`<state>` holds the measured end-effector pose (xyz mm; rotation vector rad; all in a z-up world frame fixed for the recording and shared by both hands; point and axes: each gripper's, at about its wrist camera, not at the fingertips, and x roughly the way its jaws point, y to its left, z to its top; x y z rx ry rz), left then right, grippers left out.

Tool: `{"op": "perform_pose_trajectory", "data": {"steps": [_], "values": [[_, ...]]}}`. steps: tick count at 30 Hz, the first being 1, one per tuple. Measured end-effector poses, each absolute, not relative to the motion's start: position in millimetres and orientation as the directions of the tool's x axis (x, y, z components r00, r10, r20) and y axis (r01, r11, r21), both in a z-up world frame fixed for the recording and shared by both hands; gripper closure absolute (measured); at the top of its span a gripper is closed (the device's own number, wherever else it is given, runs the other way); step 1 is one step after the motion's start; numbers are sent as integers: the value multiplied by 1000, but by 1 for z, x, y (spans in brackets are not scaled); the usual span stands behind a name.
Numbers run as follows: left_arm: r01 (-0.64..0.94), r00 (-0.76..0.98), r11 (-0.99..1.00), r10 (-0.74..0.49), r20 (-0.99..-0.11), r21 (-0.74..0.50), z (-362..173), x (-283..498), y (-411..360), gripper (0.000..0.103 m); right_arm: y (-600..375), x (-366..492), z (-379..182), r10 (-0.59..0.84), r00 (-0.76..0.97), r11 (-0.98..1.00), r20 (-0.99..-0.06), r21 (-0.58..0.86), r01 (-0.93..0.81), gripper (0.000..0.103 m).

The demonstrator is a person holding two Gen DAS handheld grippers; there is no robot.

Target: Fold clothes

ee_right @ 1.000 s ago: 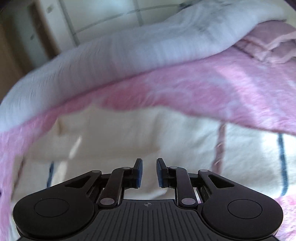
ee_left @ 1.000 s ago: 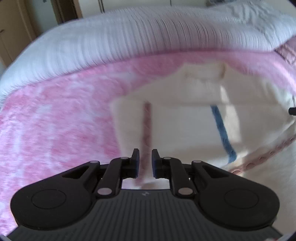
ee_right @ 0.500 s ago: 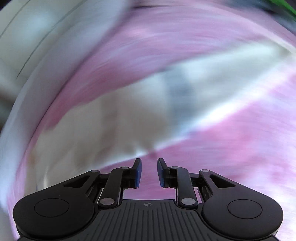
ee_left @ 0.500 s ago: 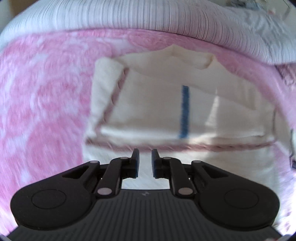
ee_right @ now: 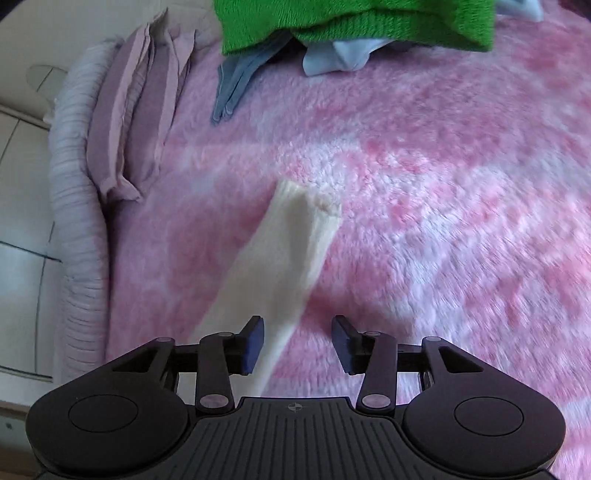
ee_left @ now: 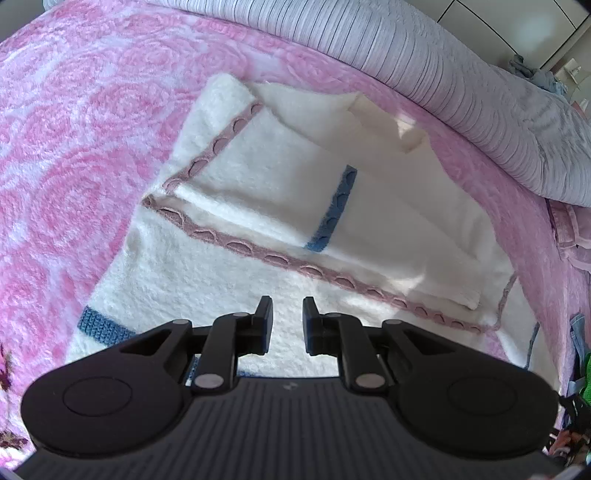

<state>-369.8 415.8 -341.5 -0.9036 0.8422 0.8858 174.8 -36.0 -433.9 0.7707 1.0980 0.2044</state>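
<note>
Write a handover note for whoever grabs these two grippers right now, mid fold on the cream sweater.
Left gripper: open, empty, above the cream sweater.
Right gripper: open wide, empty, over the sleeve that stretches out across the pink blanket.
Done: the sweater lies flat; one sleeve is already folded over the body.
Left: fold the stretched-out sleeve in, then probably fold the body.
The green garment and the light blue clothes lie in a pile at the blanket's far edge.

Left wrist: close above the cream garment [ee_left: 229, 280], facing the bed's [ee_left: 74, 122] far edge. Right wrist: low over the same bed [ee_right: 443, 184], facing a green pile [ee_right: 354, 22].
</note>
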Motion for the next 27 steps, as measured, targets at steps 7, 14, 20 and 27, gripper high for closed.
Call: {"op": "perform_pose_trajectory", "data": {"steps": [7, 14, 20, 27], "values": [[-901, 386, 311, 265, -883, -301, -347, -385, 411, 91, 7, 191, -415, 386, 464, 888, -797, 457, 47, 99], [-901, 403, 280, 252, -880, -332, -354, -411, 413, 91, 122, 97, -333, 529, 556, 821, -641, 219, -528, 99], [-903, 410, 236, 222, -885, -359, -370, -427, 410, 91, 227, -64, -335, 741, 232, 368, -630, 91, -925, 98], [-876, 458, 255, 167, -873, -410, -379, -424, 397, 82, 247, -136, -402, 460, 90, 129, -884, -33, -991, 56]]}}
